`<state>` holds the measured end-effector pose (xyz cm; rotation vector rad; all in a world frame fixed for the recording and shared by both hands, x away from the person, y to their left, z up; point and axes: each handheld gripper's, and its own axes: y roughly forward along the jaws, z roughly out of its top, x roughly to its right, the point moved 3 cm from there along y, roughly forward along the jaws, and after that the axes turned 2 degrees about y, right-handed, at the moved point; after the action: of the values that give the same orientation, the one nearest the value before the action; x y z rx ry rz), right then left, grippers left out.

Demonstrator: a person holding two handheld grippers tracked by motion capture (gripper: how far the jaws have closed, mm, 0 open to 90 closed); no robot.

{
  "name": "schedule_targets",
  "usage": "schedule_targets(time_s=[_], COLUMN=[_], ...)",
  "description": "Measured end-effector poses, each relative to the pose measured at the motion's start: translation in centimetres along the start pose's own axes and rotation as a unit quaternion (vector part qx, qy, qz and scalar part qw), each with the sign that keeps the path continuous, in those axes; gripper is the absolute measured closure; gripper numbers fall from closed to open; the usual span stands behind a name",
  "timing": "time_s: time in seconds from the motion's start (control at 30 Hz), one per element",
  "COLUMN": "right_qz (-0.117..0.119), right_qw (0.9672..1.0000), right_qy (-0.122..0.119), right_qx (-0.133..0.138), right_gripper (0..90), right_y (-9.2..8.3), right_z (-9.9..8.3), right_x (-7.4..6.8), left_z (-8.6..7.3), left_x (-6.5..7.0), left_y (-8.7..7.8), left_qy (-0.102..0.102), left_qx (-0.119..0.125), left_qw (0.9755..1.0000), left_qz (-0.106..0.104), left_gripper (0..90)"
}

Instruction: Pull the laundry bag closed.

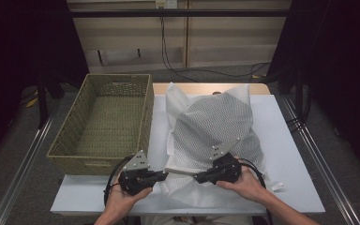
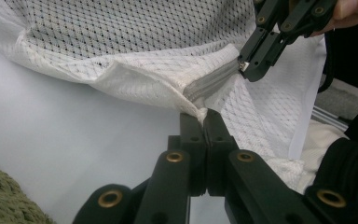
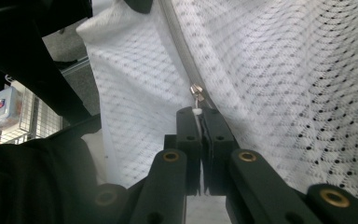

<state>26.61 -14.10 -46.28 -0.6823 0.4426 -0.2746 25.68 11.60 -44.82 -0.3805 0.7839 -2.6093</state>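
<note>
A white mesh laundry bag point(image 1: 215, 126) lies on the white table point(image 1: 290, 164), its zipper point(image 1: 180, 171) stretched along the near edge between my two grippers. My left gripper point(image 1: 165, 174) is shut on the bag's fabric at the zipper's end point(image 2: 200, 109); in the left gripper view its jaws point(image 2: 206, 116) pinch the mesh point(image 2: 135, 37) just below the grey zipper point(image 2: 212, 83). My right gripper point(image 1: 197, 177) faces it from the right, shut on the small metal zipper pull point(image 3: 196, 91), as its own tips point(image 3: 198, 114) show. The right gripper point(image 2: 247, 67) also appears farther along the zipper.
An empty woven basket point(image 1: 117, 77) stands on the left of the table, beside the bag; its corner point(image 2: 4, 200) shows low in the left gripper view. Both hands rest at the table's near edge. Cables lie on the floor beyond the table.
</note>
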Motion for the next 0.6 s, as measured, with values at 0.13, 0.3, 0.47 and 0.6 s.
schedule_targets(time_s=[0.13, 0.3, 0.47, 0.6], right_qz=[-0.002, -0.004, -0.007, -0.007], right_qw=[1.0000, 1.0000, 0.9999, 1.0000], right_qy=[0.007, 0.004, 0.007, 0.004], right_qx=[0.002, 0.000, 0.004, 0.001], right_gripper=[88.0, 88.0, 88.0, 88.0], right_y=[-0.28, -0.40, -0.91, -0.88], right_z=[-0.09, -0.29, -0.70, -0.80], right_x=[0.16, -0.12, -0.22, -0.23], left_z=[-0.05, -0.13, -0.12, -0.13], left_x=[0.13, 0.05, 0.03, -0.02], left_y=[-0.07, -0.22, -0.31, -0.28], left_qy=[0.002, 0.002, 0.001, 0.001], left_qx=[0.002, 0.000, -0.001, 0.000], left_qw=[1.0000, 1.0000, 1.0000, 1.0000], left_qz=[0.000, 0.003, 0.005, 0.005], left_gripper=[89.1, 89.1, 89.1, 89.1])
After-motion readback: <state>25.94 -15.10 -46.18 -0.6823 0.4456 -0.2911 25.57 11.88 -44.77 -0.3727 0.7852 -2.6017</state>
